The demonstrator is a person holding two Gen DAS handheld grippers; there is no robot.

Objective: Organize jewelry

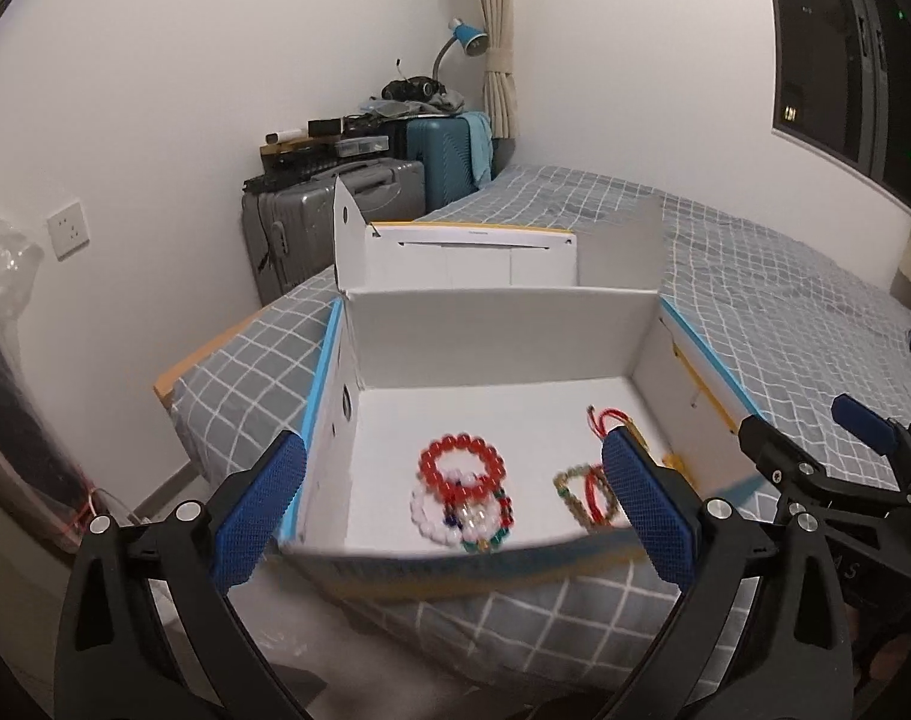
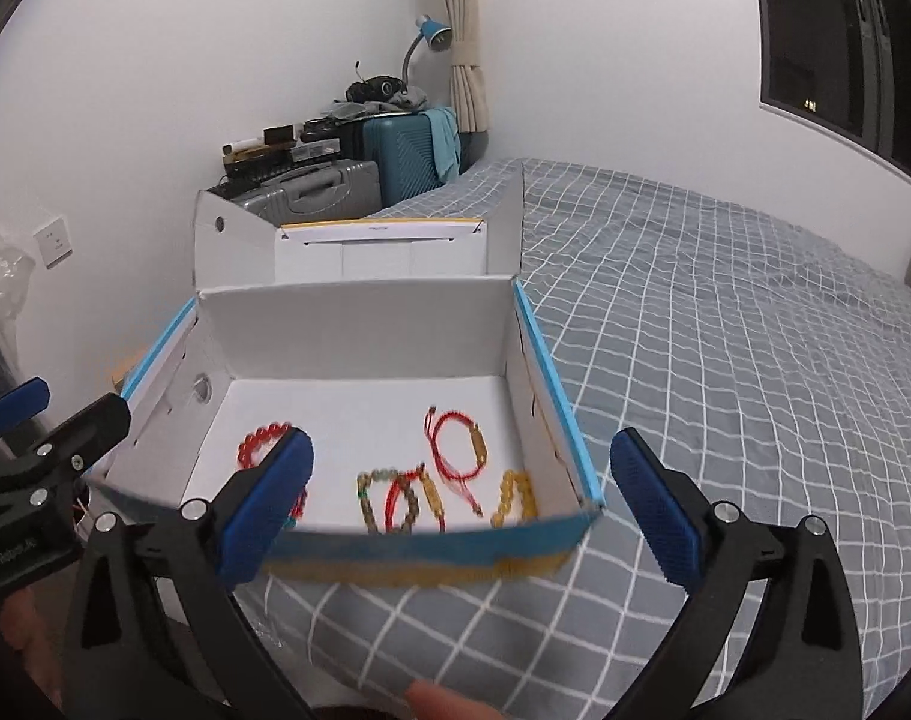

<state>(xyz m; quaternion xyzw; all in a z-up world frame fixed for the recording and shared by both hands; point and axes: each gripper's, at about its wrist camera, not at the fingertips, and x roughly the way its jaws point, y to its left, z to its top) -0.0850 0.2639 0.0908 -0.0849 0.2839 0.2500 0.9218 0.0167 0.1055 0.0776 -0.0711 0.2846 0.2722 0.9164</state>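
Note:
An open white box with blue edges (image 1: 503, 336) (image 2: 359, 330) sits on the bed, its lid folded back. Inside lie several bracelets: a red bead bracelet (image 1: 461, 463) (image 2: 260, 441) over a white bead one (image 1: 434, 519), a brown bead bracelet (image 1: 575, 495) (image 2: 383, 498), a red cord bracelet (image 2: 455, 450) (image 1: 608, 420) and a yellow bead one (image 2: 515, 498). My left gripper (image 1: 452, 510) is open and empty, in front of the box's near wall. My right gripper (image 2: 461, 498) is open and empty, also at the near wall. Each gripper shows in the other's view.
The bed has a grey checked sheet (image 2: 725, 360). Suitcases (image 1: 347, 204) stacked with clutter and a blue desk lamp (image 1: 467, 39) stand at the far wall. A dark window (image 1: 845, 60) is on the right. A wall socket (image 1: 68, 228) is on the left.

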